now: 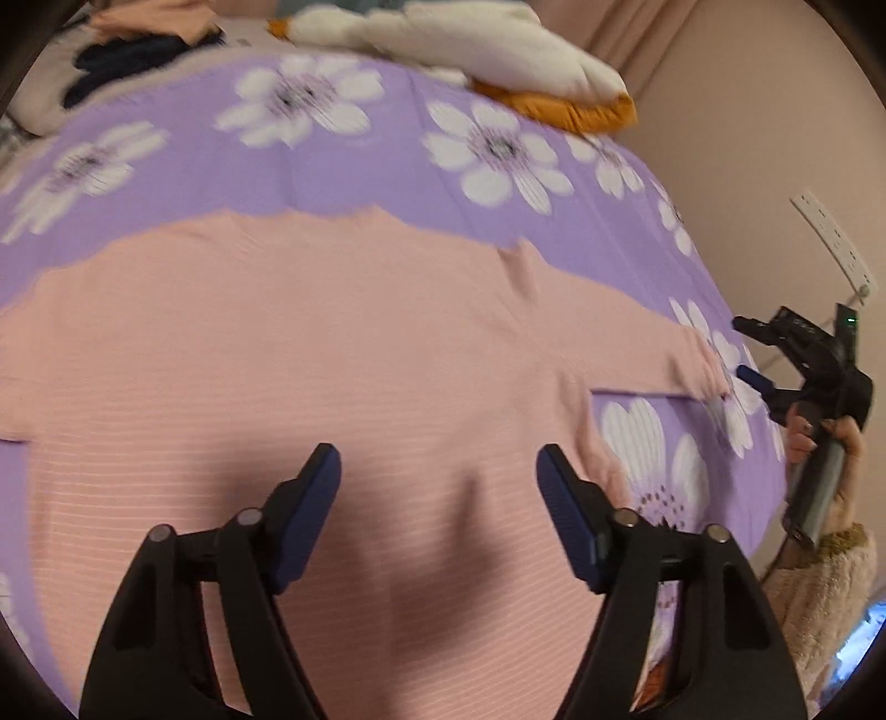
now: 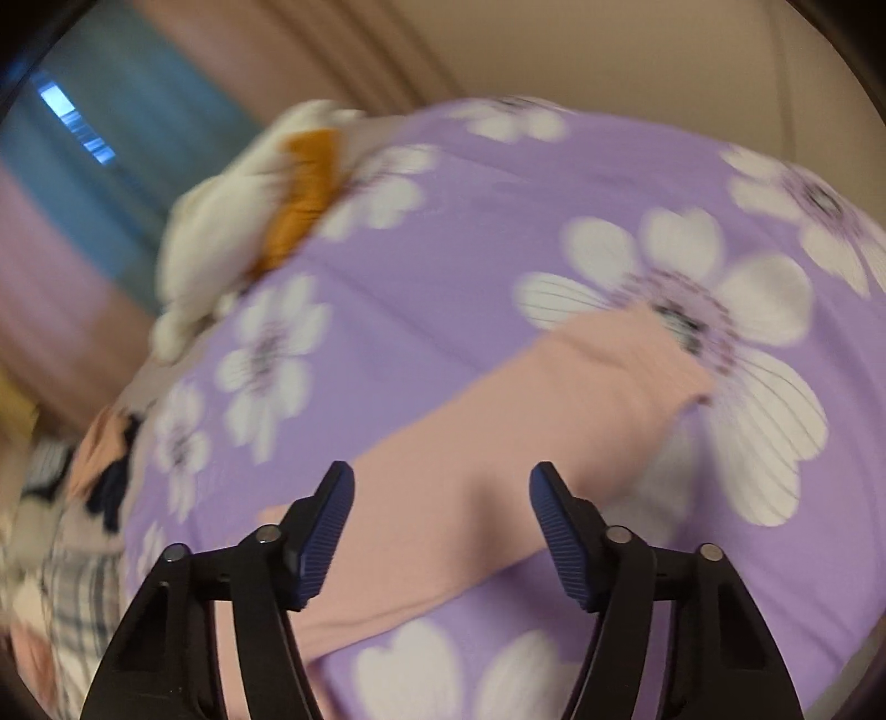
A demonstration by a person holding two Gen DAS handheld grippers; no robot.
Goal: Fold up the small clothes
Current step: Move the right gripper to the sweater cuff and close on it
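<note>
A pink ribbed top (image 1: 310, 354) lies spread flat on a purple sheet with white flowers (image 1: 387, 160). My left gripper (image 1: 437, 476) is open and empty, hovering over the body of the top. One sleeve (image 2: 554, 410) stretches out to the right. My right gripper (image 2: 440, 493) is open and empty above that sleeve, near its middle. In the left wrist view the right gripper (image 1: 747, 360) is at the right edge of the bed, just past the sleeve's cuff (image 1: 703, 365).
A white and orange plush toy (image 1: 470, 50) lies at the far edge of the bed, also in the right wrist view (image 2: 249, 232). A pile of other clothes (image 1: 133, 50) sits at the far left. A wall with a power strip (image 1: 833, 238) is to the right.
</note>
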